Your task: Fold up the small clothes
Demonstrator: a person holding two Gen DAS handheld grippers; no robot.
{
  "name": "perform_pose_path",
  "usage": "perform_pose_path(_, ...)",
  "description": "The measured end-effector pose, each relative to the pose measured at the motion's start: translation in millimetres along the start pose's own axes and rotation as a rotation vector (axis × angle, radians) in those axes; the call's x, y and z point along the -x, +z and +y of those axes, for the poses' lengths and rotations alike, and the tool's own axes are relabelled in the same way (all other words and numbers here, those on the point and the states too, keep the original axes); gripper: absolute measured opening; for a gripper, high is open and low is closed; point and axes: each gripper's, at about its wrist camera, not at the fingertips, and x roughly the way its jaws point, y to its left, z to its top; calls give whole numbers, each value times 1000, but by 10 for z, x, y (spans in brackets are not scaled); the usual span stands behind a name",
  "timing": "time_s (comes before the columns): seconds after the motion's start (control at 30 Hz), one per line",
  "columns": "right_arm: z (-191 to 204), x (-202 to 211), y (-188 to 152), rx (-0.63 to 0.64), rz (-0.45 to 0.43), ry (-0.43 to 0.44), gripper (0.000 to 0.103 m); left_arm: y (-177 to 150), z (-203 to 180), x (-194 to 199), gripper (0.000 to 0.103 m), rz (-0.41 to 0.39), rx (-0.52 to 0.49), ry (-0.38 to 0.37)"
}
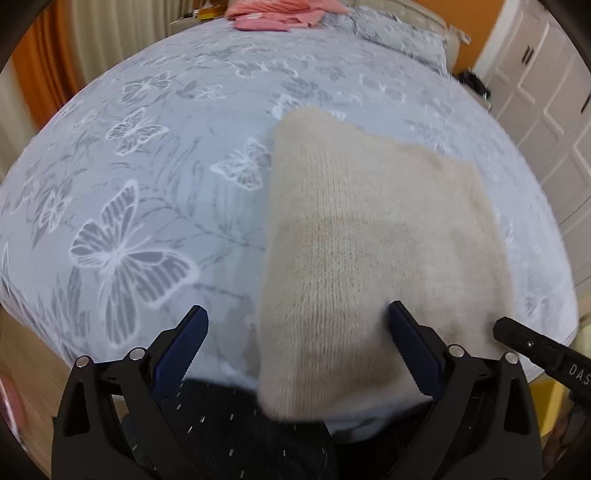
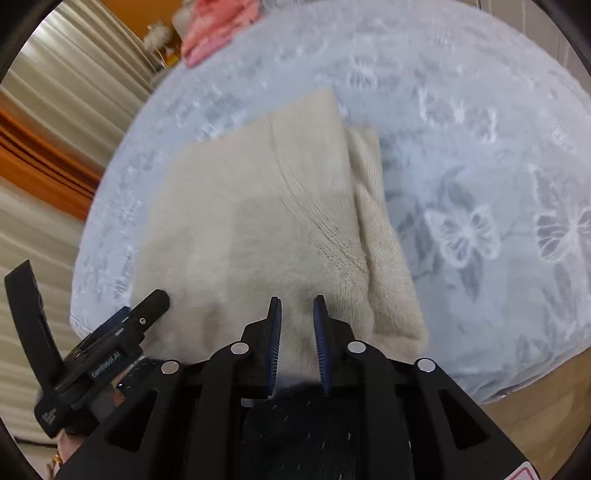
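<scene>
A cream knitted garment [image 1: 369,236] lies folded on the bed near its front edge; it also shows in the right wrist view [image 2: 258,206], with a folded strip along its right side. My left gripper [image 1: 295,325] is open, its jaws wide apart over the garment's near left corner, holding nothing. My right gripper [image 2: 297,314] has its jaws close together on the garment's near edge, with cream knit between the pads. The right gripper's finger [image 1: 532,343] shows at the garment's right edge in the left wrist view. The left gripper [image 2: 122,325] shows at the garment's left corner in the right wrist view.
The bed [image 1: 147,166] has a pale blue butterfly-print cover. Pink clothes [image 1: 280,14] lie at its far end; they also show in the right wrist view [image 2: 210,33]. White wardrobe doors [image 1: 546,92] stand on the right, curtains [image 2: 55,110] on the left. Dark trousers [image 2: 303,435] are below the grippers.
</scene>
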Motion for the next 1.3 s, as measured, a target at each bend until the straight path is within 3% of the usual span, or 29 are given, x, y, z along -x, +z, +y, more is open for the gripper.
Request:
perform_pose_path(0.1, -43, 199, -76, -2, -37, -19, 29, -62, 42, 233, 94, -26, 2, -26)
perform_pose_path(0.27, -284, 177, -190, -68, -15, -20, 30, -189, 118, 354, 94, -13, -7, 20)
perform_pose_path(0.37, -348, 159, -423, -94, -13, -7, 32, -268, 164, 412, 94, -9, -3, 14)
perform_pose_path(0.47, -370, 136, -476, -105, 2, 14, 53, -288, 283, 435, 94, -1, 69, -70)
perform_pose_path(0.53, -408, 167, -357, -109, -27, 16, 72, -224, 355, 397, 94, 3, 136, -147)
perform_pose_path(0.6, -449, 137, -146, -95, -65, -2, 84, -87, 403, 276, 97, 18, 203, -211)
perform_pose_path(0.63, -467, 88, -61, -96, -62, -13, 84, -17, 414, 170, 98, 33, 225, -225)
perform_pose_path(0.67, -493, -34, 84, -102, -36, -26, 84, 74, 416, 11, 98, 69, 246, -191)
perform_pose_path(0.77, -588, -433, 332, -163, 77, 44, 84, 215, 353, -381, 98, 164, 259, -194)
perform_pose_path(0.83, -672, -802, 400, -246, 179, 77, 82, 243, 303, -564, 98, 220, 266, -230)
perform_pose_path(0.87, -682, -869, 390, -269, 192, 101, 75, 256, 278, -667, 91, 264, 283, -271)
perform_pose_path(0.9, -671, -908, 382, -296, 181, 156, 56, 264, 273, -696, 69, 279, 300, -305)
perform_pose_path(0.93, -633, -894, 388, -296, 170, 167, 43, 284, 268, -696, 67, 289, 321, -342)
perform_pose_path(1.0, -476, -744, 431, -235, 133, 134, 34, 365, 235, -571, 51, 282, 321, -348)
perform_pose_path(1.13, -96, -83, 569, -120, -22, 172, 31, 637, 176, -76, 46, 202, 260, -424)
perform_pose_path(1.3, 568, 990, 759, 30, -235, 217, 31, 1152, 226, 1031, 46, 18, 171, -536)
